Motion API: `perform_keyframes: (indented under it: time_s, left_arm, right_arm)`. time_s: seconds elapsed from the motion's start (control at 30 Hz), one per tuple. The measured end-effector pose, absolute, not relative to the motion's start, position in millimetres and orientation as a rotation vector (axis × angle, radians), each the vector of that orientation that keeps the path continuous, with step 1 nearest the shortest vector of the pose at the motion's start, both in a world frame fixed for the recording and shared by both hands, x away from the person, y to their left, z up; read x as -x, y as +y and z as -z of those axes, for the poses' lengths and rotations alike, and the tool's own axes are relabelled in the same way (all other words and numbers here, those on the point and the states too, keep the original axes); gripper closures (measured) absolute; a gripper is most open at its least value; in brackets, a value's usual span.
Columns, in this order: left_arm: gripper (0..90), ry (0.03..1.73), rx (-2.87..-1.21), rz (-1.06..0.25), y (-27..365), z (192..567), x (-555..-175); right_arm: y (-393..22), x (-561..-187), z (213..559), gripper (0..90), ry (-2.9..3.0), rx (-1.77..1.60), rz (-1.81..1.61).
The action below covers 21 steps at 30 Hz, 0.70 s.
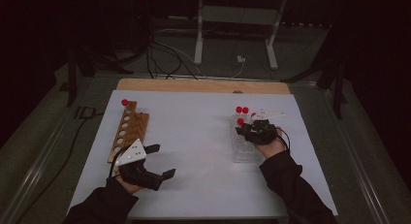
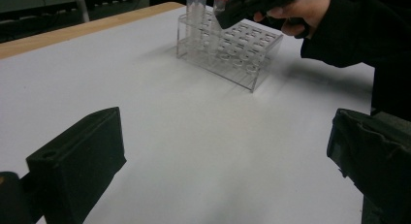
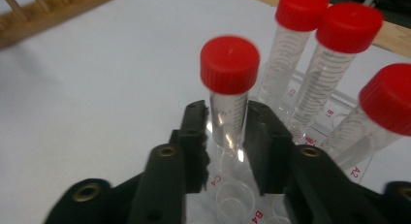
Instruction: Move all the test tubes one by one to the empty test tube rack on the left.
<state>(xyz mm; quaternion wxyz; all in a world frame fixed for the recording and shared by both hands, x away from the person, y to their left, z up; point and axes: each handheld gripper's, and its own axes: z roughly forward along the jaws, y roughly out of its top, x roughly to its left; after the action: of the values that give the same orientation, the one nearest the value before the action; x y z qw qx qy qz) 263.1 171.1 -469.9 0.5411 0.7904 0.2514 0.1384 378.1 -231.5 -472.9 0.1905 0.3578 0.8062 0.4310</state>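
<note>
Tube point(image 3: 228, 112) base hidden between tongs point(image 3: 228, 136).

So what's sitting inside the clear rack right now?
The clear rack holds four red-capped tubes; the right gripper is shut on the nearest tube. Other wells look empty, though the fingers cover some.

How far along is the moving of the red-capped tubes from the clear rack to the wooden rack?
Done: one red-capped tube stands at the far end of the wooden rack. In hand: the right gripper has its jaws closed on a tube standing in the clear rack. Left: that tube's transfer, plus three capped tubes beside it. The left gripper waits open near the wooden rack, holding nothing.
</note>
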Motion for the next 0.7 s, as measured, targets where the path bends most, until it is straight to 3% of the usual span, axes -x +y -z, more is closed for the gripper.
perform_keyframes:
  time_s: [0.17,0.7]
  left_arm:
    - [0.7,0.602,-1.879,-0.319,172,471,-264]
    - [0.8,0.590,-1.887,-0.327,170,469,-264]
  right_arm:
    - [-231,-378,475,74.7,2.262,-0.988,-1.184]
    - [-232,-370,456,75.1,2.232,-0.951,-1.177]
